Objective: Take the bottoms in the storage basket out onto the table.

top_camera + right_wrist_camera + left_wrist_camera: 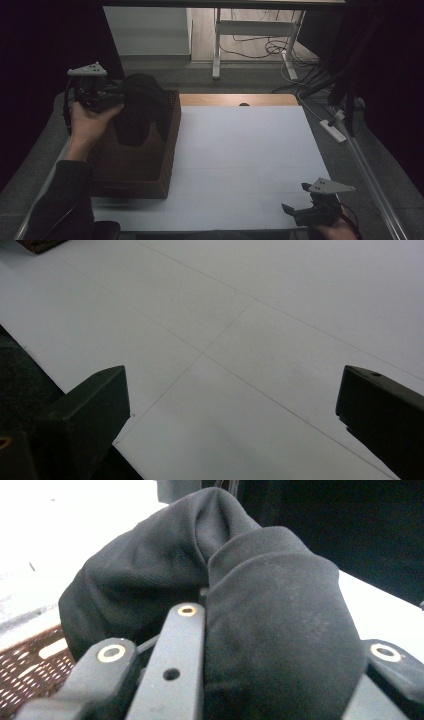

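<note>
A black garment [140,107], bunched and hanging with its long axis running straight down, is held above the brown woven basket [150,172] at the table's 9 o'clock edge. We see it gripped by the left gripper [112,95], which sits just at the cloth's 9 o'clock side; in the left gripper view the fabric [270,610] bulges up between the jaws, which are clenched on a thick fold of it. The lower end of the cloth dangles inside the basket's walls, though we cannot tell whether it touches the bottom. The left hand [90,122] is plainly the nearer one. The right gripper [300,210] rests well apart, at the 5 o'clock corner of the white table [240,150], its jaws spread wide and grasping nothing. We judge that any coming move, whether lifting out or lowering in, turns on the garment's vertical line over the basket.
</note>
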Available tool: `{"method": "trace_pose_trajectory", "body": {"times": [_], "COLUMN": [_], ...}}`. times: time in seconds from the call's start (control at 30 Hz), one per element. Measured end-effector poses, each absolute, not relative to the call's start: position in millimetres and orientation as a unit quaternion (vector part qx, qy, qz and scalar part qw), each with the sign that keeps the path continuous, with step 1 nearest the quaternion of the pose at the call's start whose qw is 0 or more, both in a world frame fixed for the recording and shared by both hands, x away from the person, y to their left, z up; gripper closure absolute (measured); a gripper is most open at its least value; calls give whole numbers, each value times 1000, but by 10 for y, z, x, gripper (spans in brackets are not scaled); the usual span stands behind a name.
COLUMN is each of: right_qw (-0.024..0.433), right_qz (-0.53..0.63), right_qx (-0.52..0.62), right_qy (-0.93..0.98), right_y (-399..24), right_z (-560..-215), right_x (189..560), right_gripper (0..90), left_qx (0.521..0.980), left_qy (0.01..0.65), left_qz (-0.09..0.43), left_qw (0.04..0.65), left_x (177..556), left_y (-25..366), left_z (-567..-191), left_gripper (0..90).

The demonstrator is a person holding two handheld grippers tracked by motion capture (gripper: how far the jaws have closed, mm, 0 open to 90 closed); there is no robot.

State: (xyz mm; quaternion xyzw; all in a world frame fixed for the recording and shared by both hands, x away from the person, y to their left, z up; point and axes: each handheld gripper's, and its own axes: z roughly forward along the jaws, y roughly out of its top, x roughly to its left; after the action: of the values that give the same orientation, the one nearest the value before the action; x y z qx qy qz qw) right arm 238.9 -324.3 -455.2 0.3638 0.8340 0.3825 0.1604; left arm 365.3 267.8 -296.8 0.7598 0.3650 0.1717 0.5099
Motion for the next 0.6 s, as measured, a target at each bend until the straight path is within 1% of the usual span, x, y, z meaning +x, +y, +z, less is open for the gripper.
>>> {"method": "trace_pose_trajectory", "body": {"times": [0.3, 0.6], "right_qw": [160, 162], "right_qz": [383, 385], "right_qx": [364, 364], "right_qy": [834, 833], "right_y": [-3245, -3252], "right_z": [-4552, -4549], "right_x": [2389, 2386], "right_gripper": [12, 11], "left_qx": [757, 765], "left_qy": [338, 309], "left_qz": [161, 148], "left_qw": [535, 545], "left_x": [3698, 3780], "left_y": [2511, 2206], "left_z": [-2799, -2691], "left_gripper": [834, 834]}}
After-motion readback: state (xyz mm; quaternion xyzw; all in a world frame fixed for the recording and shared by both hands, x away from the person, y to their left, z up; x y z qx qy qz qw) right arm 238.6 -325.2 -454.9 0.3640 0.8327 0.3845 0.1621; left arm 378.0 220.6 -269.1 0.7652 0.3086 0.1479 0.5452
